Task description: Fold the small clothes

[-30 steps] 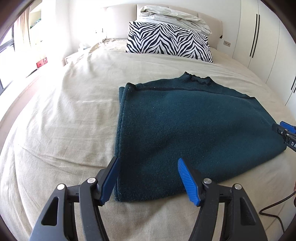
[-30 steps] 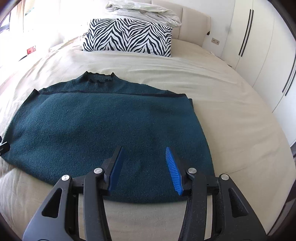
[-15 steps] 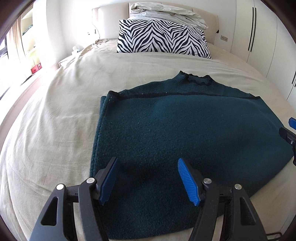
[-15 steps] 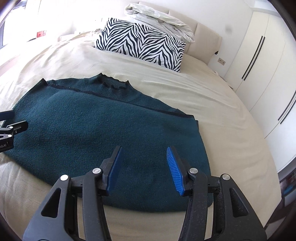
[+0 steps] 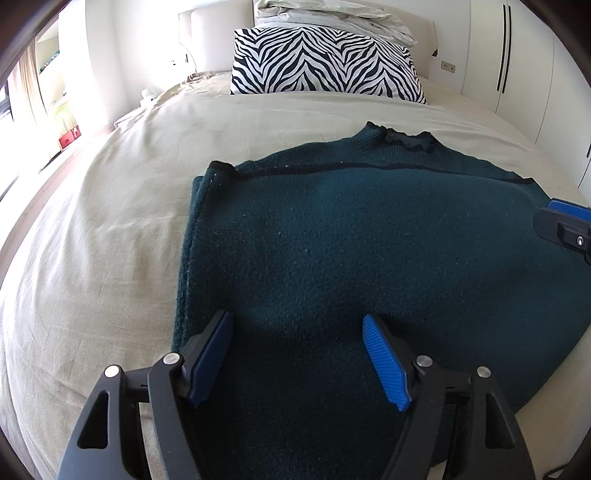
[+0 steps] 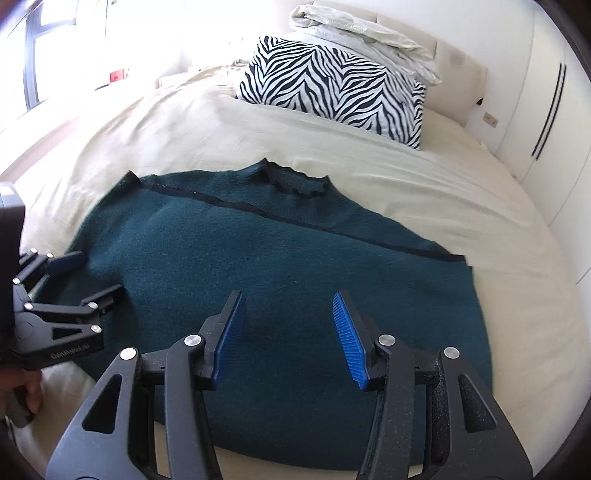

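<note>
Left wrist view: the left tool hovers spread apart over the teal sweater; the right tool, at 3 o'clock, gapes too.

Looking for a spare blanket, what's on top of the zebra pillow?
A crumpled pale bundle of bedding lies on the zebra pillow, against the headboard. Whatever is behind the pillow is covered.
</note>
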`<action>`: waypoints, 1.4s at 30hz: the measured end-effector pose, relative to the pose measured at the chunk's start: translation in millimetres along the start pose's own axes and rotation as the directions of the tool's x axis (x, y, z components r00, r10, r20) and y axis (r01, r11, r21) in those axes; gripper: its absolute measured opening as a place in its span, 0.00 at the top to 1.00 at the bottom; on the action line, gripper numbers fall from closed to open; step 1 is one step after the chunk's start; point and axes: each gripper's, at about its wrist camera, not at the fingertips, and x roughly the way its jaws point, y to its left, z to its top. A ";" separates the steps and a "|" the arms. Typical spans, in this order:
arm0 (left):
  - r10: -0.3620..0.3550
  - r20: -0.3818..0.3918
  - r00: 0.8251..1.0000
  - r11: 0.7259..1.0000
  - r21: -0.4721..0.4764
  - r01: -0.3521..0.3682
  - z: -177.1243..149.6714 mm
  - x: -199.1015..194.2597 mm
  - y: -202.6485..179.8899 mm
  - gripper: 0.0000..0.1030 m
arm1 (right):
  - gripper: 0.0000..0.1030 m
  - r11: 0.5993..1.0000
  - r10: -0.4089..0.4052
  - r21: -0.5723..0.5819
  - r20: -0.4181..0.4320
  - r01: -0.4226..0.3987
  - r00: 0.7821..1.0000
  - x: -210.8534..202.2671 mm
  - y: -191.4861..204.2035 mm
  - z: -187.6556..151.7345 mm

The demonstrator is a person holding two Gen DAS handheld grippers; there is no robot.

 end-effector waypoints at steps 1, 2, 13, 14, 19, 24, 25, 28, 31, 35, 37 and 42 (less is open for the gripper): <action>-0.001 -0.001 1.000 1.000 -0.001 0.001 0.2 0.5 0.2 0.26 | 0.54 0.994 0.085 0.064 -0.010 -0.084 0.996 6.7 -9.0 3.8; -0.002 -0.002 1.000 1.000 -0.001 0.002 0.2 0.7 0.4 0.26 | 0.54 0.980 0.158 0.128 -0.012 -0.155 0.987 14.0 -18.4 7.0; -0.018 0.002 1.000 1.000 -0.010 0.018 -0.6 0.7 2.6 0.26 | 0.59 0.712 0.428 0.567 0.116 -0.413 0.896 78.6 -129.6 -9.3; -0.020 0.003 1.000 1.000 -0.011 0.020 -0.7 0.7 2.8 0.26 | 0.59 0.720 0.405 0.569 0.122 -0.398 0.906 75.6 -137.3 -10.0; -0.024 0.005 1.000 1.000 -0.014 0.024 0.0 1.0 3.8 0.26 | 0.58 0.699 0.275 0.650 0.140 -0.298 0.951 64.2 -180.5 -20.6; -0.030 0.007 1.000 0.999 -0.018 0.030 -0.7 1.3 5.0 0.26 | 0.54 0.694 0.256 0.657 0.155 -0.293 0.954 43.2 -180.3 -25.8; -0.030 0.007 1.000 0.999 -0.018 0.030 -0.7 1.3 5.0 0.26 | 0.54 0.686 0.296 0.648 0.166 -0.330 0.941 41.8 -172.5 -26.8; -0.030 0.008 1.000 0.999 -0.018 0.030 -0.7 1.3 4.8 0.26 | 0.54 0.675 0.419 0.599 0.168 -0.430 0.892 38.6 -136.6 -28.9; -0.032 0.008 0.999 0.999 -0.019 0.032 -0.7 1.4 4.9 0.26 | 0.54 0.668 0.534 0.549 0.118 -0.503 0.837 46.7 -88.0 -34.1; -0.047 0.011 0.999 0.998 -0.029 0.047 -0.9 0.0 6.8 0.26 | 0.56 0.710 0.543 0.519 0.029 -0.477 0.839 64.0 -64.4 -47.6; -0.065 0.016 0.998 0.997 -0.039 0.066 -0.7 -1.9 9.4 0.27 | 0.58 0.665 0.568 0.545 0.074 -0.511 0.819 65.4 -76.2 -55.5; -0.171 0.068 0.983 0.971 -0.155 0.179 -4.9 -28.7 40.9 0.33 | 0.56 0.665 0.455 0.610 0.128 -0.432 0.881 42.9 -124.1 -65.3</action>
